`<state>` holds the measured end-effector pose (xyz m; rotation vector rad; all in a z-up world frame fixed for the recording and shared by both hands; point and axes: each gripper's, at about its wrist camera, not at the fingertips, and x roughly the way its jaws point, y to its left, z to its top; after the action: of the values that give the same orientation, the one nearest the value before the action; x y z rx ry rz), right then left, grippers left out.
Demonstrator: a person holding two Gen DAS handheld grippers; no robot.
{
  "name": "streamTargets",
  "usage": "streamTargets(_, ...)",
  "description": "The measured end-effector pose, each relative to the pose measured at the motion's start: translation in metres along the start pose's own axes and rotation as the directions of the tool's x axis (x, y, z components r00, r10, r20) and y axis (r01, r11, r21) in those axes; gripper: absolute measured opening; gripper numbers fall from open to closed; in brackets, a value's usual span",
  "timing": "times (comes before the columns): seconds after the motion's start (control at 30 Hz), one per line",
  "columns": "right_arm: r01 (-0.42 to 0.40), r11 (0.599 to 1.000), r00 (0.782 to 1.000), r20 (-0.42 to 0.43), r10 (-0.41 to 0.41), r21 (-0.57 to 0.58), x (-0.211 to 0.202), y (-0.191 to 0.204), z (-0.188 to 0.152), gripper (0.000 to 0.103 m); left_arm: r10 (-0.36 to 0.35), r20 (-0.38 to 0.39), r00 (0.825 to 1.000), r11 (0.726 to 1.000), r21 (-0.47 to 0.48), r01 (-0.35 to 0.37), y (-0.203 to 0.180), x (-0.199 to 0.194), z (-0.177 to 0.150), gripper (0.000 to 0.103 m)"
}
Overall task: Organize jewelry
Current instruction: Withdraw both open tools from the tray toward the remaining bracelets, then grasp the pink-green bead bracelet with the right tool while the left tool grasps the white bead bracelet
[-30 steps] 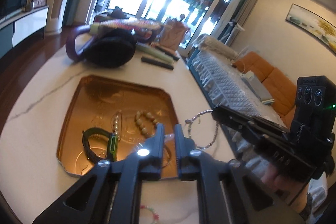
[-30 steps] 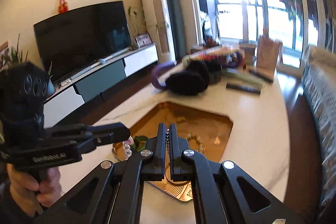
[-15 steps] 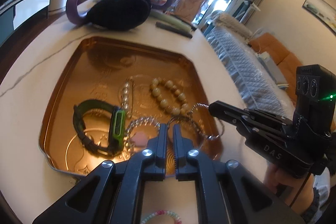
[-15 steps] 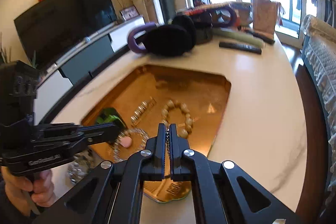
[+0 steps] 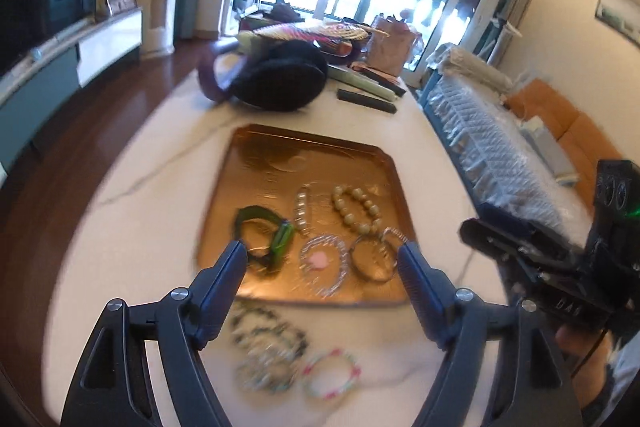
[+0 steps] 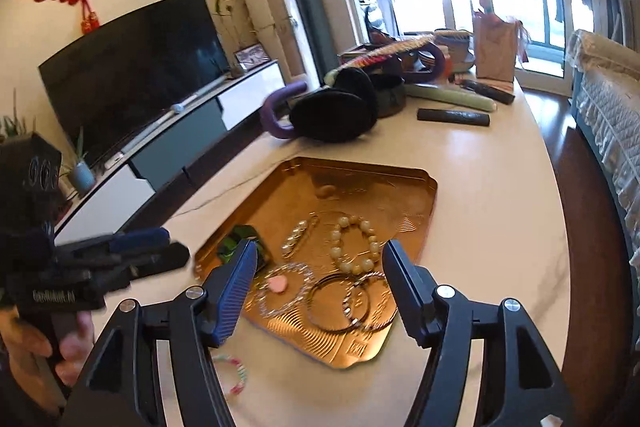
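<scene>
A golden tray [image 5: 288, 155] [image 6: 360, 183] on the white marble table holds a green strap [image 5: 264, 235], a pearl clip [image 5: 301, 211], a beige bead bracelet [image 5: 356, 211] [image 6: 356, 243], a crystal bracelet with a pink heart [image 5: 324, 263] [image 6: 280, 287], a metal bangle [image 5: 370, 261] [image 6: 332, 303] and a silver chain [image 6: 362, 303] beside it. Loose bead bracelets [image 5: 268, 347] and a pink-green one [image 5: 332, 375] [image 6: 234, 375] lie in front of the tray. My left gripper [image 5: 322, 253] and right gripper [image 6: 320, 247] hover over the tray's near edge. Both sets of jaws are opening, with nothing gripped.
Black earmuffs with a purple band [image 5: 280, 79] [image 6: 336, 111], a dark remote [image 5: 366, 95] [image 6: 454, 117] and a paper bag [image 6: 496, 51] crowd the far end of the table. A quilted sofa [image 5: 492, 155] runs along the right edge. A hand [image 6: 36, 347] holds the left gripper.
Both grippers were shut on the silver chain strung between them; now both stand wide and the chain lies in the tray by the bangle. The left view has drawn back and up.
</scene>
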<state>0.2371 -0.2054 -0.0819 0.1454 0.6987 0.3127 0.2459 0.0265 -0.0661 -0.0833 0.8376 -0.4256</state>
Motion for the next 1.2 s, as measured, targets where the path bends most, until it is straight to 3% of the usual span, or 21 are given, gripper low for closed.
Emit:
streamTargets(0.13,-0.015,0.999,1.000,-0.021,0.014,-0.030,-0.021,0.016,-0.008,0.063,0.059,0.048,0.997,0.993,0.104,-0.064,0.002,-0.038,-0.019,0.078)
streamTargets(0.27,-0.091,0.995,0.992,-0.090,0.087,-0.041,-0.016,0.027,-0.034,0.063,0.046,0.038,0.998,0.997,0.065,-0.048,0.025,-0.046,-0.044,0.077)
streamTargets(0.33,-0.094,0.992,0.989,-0.125,0.084,-0.079,-0.003,0.034,-0.051,0.063,0.039,0.017,0.999,0.998,0.044,-0.040,0.036,-0.033,-0.058,0.075)
streamTargets(0.4,-0.095,0.991,0.984,-0.161,0.079,-0.093,0.010,0.039,-0.064,0.057,0.020,-0.025,1.000,0.999,0.050,-0.019,0.044,-0.014,-0.072,0.067)
streamTargets(0.47,-0.111,0.989,0.976,-0.200,0.089,-0.101,0.022,0.043,-0.075,0.041,-0.001,-0.113,0.994,0.999,0.040,0.006,0.049,0.005,-0.083,0.046)
streamTargets(0.53,-0.115,0.985,0.974,-0.211,0.086,-0.132,0.027,0.050,-0.081,0.039,-0.034,-0.170,0.985,0.998,0.037,0.041,0.051,0.015,-0.096,0.036)
streamTargets(0.6,-0.122,0.981,0.972,-0.216,0.088,-0.151,0.029,0.055,-0.086,0.038,-0.002,-0.194,0.981,0.995,0.095,0.021,0.044,0.021,-0.104,0.028)
streamTargets(0.77,-0.118,0.969,0.968,-0.243,0.064,-0.215,0.040,0.066,-0.095,0.035,0.022,-0.190,0.982,0.991,0.135,0.004,0.036,0.026,-0.107,0.027)
streamTargets(0.97,-0.119,0.963,0.961,-0.270,0.050,-0.243,0.053,0.071,-0.100,0.035,0.031,-0.221,0.975,0.995,0.098,-0.009,0.047,0.041,-0.105,0.027)
streamTargets(1.2,-0.086,0.952,0.957,-0.290,-0.003,-0.294,0.064,0.077,-0.110,0.035,0.039,-0.195,0.980,0.995,0.099,-0.020,0.048,0.048,-0.098,0.025)
